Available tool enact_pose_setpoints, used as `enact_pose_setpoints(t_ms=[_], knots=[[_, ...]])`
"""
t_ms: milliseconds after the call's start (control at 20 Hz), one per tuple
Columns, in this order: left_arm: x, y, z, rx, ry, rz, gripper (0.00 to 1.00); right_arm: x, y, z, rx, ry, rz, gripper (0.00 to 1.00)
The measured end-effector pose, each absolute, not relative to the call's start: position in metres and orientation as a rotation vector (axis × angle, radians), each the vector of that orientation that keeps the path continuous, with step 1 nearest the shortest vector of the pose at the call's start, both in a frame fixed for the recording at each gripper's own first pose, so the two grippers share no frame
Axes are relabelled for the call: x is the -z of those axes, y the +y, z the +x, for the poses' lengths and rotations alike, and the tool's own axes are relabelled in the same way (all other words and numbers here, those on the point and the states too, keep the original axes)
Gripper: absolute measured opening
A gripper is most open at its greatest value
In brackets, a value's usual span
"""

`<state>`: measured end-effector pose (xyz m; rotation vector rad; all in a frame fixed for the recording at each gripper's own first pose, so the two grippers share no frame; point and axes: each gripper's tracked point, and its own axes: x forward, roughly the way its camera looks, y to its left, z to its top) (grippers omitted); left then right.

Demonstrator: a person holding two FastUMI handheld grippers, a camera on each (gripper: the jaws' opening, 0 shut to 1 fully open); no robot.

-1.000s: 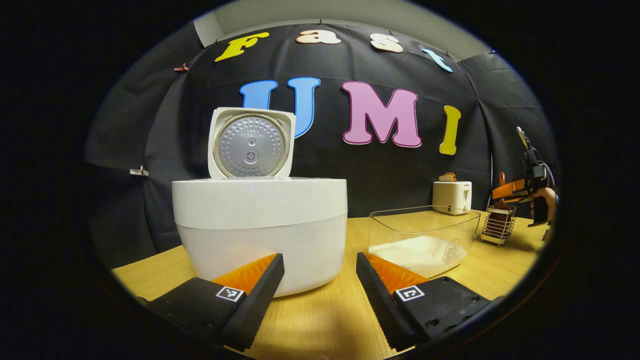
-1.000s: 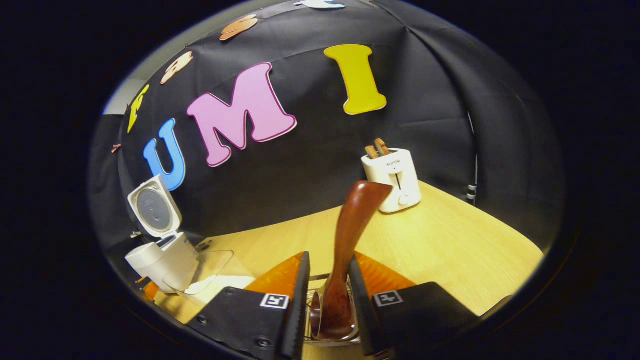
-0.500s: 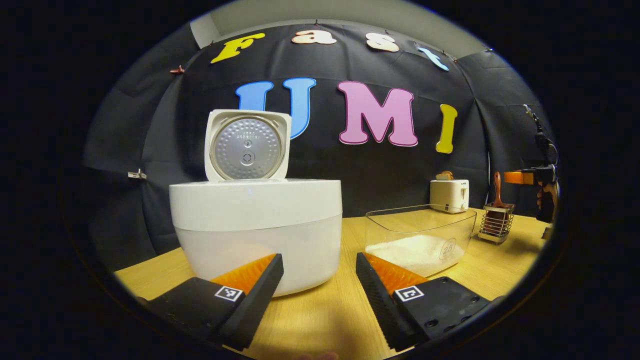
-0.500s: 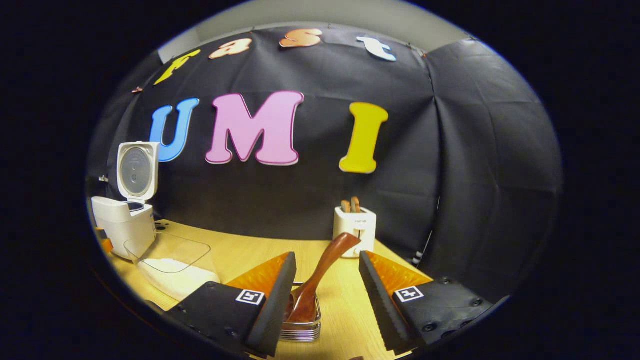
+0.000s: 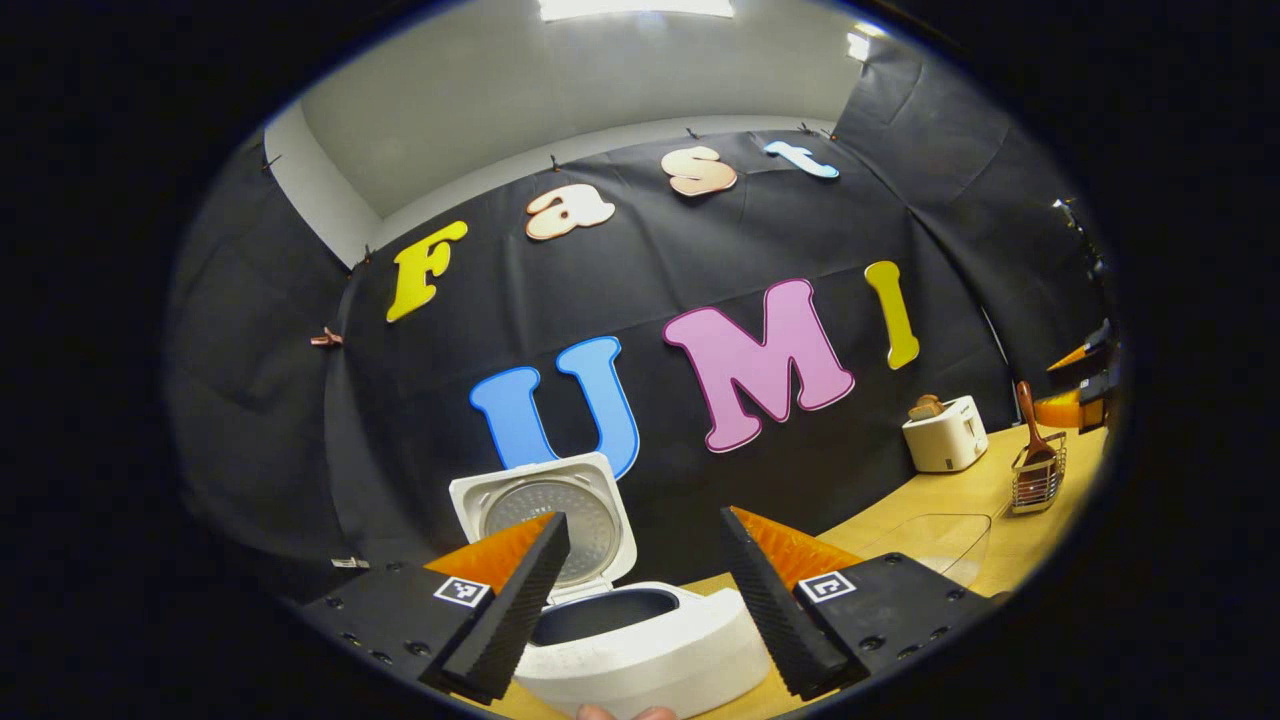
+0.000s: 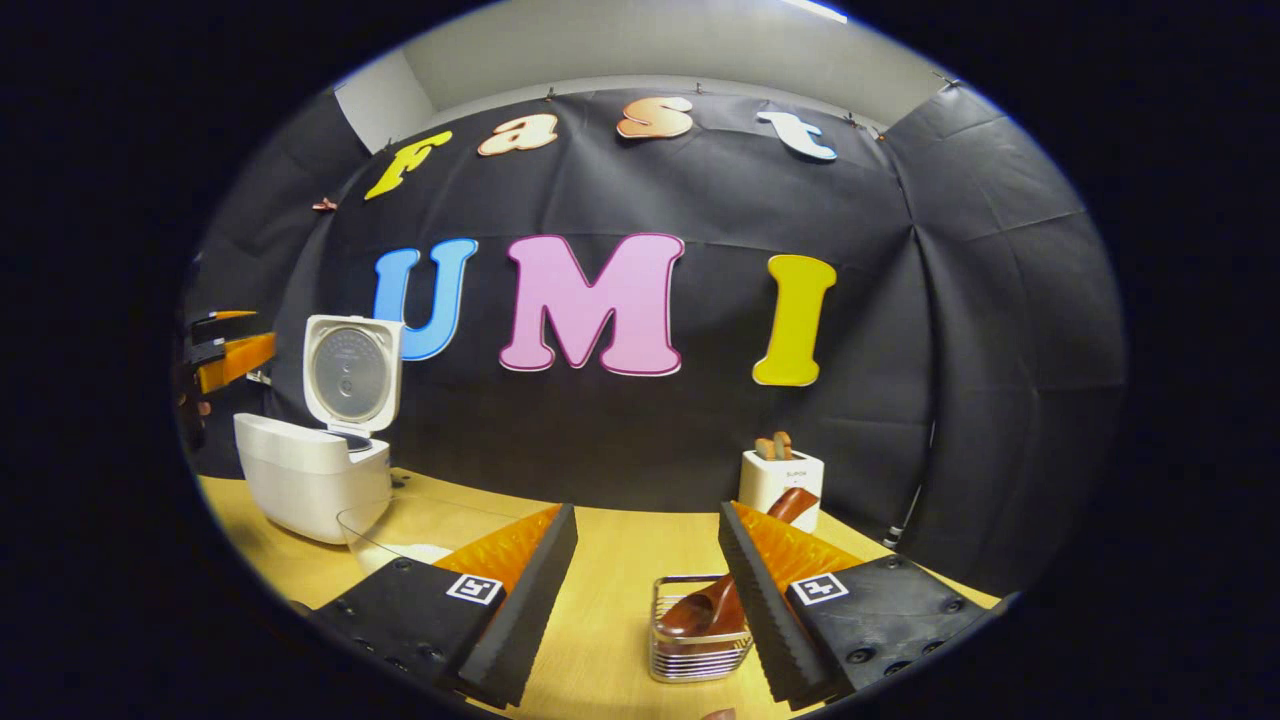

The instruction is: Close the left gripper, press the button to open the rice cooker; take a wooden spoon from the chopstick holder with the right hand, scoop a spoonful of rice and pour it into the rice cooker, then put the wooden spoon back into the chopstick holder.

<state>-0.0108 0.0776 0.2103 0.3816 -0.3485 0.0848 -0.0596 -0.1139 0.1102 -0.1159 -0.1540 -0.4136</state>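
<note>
Spoon (image 6: 722, 600) rests in the holder (image 6: 698, 640) on the surface, cooker (image 6: 312, 470) open, right claw (image 6: 648, 590) and left claw (image 5: 643, 590) both wide apart and empty, so the task looks finished with nothing left but withdrawing.

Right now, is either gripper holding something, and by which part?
Nothing is held. The right gripper is open, with the wooden spoon resting in the chopstick holder. The left gripper is open too.

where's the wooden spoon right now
The wooden spoon stands in the wire chopstick holder on the table, in front of the toaster, leaning beside the open right gripper.
</note>
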Motion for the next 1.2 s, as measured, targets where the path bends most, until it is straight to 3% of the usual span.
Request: enact_pose_setpoints(t_ms=[250,550,750,850,900,950,1200], knots=[[-0.220,0.083,0.017,-0.112,-0.311,0.443,0.95,-0.107,-0.087,-0.062,0.345,-0.125,-0.152,0.89],[-0.248,0.110,0.041,-0.089,-0.260,0.190,0.95,-0.116,-0.086,-0.104,0.375,-0.135,-0.220,0.89],[-0.291,0.137,0.056,-0.170,-0.280,0.305,0.94,-0.130,-0.085,-0.118,0.381,-0.158,-0.237,0.89],[-0.274,0.137,0.071,-0.151,-0.229,0.293,0.94,-0.129,-0.081,-0.120,0.375,-0.150,-0.241,0.89],[-0.264,0.138,0.076,-0.135,-0.206,0.261,0.99,-0.129,-0.076,-0.121,0.365,-0.150,-0.246,0.84],[-0.258,0.139,0.078,-0.124,-0.191,0.213,0.95,-0.130,-0.071,-0.123,0.354,-0.154,-0.255,0.89],[-0.246,0.163,0.090,-0.137,-0.169,0.132,0.95,-0.127,-0.066,-0.131,0.352,-0.138,-0.294,0.89]])
